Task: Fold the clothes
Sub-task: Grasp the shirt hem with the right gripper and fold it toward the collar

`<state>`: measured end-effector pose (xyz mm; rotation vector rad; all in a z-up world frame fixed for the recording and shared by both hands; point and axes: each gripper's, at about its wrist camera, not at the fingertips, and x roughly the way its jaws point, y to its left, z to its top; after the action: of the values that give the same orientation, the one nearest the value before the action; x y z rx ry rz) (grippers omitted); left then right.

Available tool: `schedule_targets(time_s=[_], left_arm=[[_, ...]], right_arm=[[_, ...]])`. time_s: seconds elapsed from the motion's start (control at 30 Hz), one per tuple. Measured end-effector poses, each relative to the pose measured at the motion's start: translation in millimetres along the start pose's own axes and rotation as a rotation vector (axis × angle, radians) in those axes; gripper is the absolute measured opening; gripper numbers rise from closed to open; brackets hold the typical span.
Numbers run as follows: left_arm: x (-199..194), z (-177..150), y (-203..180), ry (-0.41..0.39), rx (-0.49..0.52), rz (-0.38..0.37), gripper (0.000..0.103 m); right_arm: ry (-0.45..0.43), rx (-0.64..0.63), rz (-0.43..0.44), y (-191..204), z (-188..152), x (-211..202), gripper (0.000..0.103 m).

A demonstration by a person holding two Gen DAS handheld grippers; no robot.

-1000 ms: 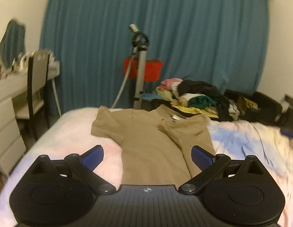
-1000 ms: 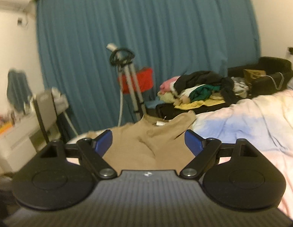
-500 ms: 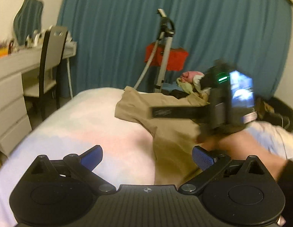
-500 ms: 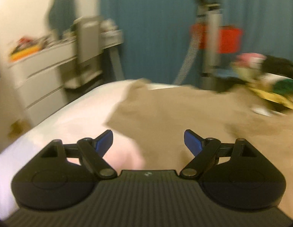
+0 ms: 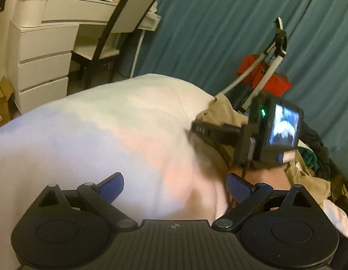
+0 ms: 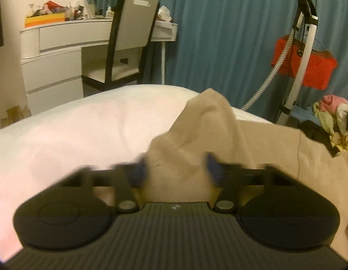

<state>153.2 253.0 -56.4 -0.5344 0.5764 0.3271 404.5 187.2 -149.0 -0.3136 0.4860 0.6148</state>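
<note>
Domestic bedroom, identified by a bed (image 6: 72,121) with pale bedding, a white dressing table (image 6: 61,45) with drawers and clutter beside a chair (image 6: 131,38), full-length teal curtains (image 6: 230,33), a garment steamer (image 6: 302,45), and heaped clothes (image 6: 331,117).

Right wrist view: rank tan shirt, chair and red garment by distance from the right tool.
1. Tan shirt: bunched between the right tool fingers.
2. Chair: upper left, beyond the bed.
3. Red garment: hanging far right by the curtain; near-tie with the chair.
</note>
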Motion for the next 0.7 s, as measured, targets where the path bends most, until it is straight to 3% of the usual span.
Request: schedule_targets(time_s=[0.03,0.1,0.23,0.43,0.5,0.7], left_arm=[[-4,-2,-3,-0.008,0.017,0.000,0.099],[-13,-5,-5,-0.030,0.043,0.007,0.099],[-23,-5,-8,-0.040,0.041,0.002,0.099],[-36,-8,-25,-0.051,0.107,-0.046,0.100],[-42,-14,-34,-0.053,0.145,-0.065,0.100],[-34,-32,-57,-0.033,0.241,-0.087,0.100]], right_arm=[[0.006,0.008,-0.022,-2,4,-1,0.009],[-0.024,0.048,-0.031,-13,15,-13,0.008],[-0.166,0.170,-0.090,-52,28,-66,0.007],[-0.365,0.445,-0.250,-153,3,-160,0.007],[-0.385,0.491,-0.314,-183,-17,-180,0.007],[-0.266,0.603,-0.350,-234,-79,-173,0.009]])
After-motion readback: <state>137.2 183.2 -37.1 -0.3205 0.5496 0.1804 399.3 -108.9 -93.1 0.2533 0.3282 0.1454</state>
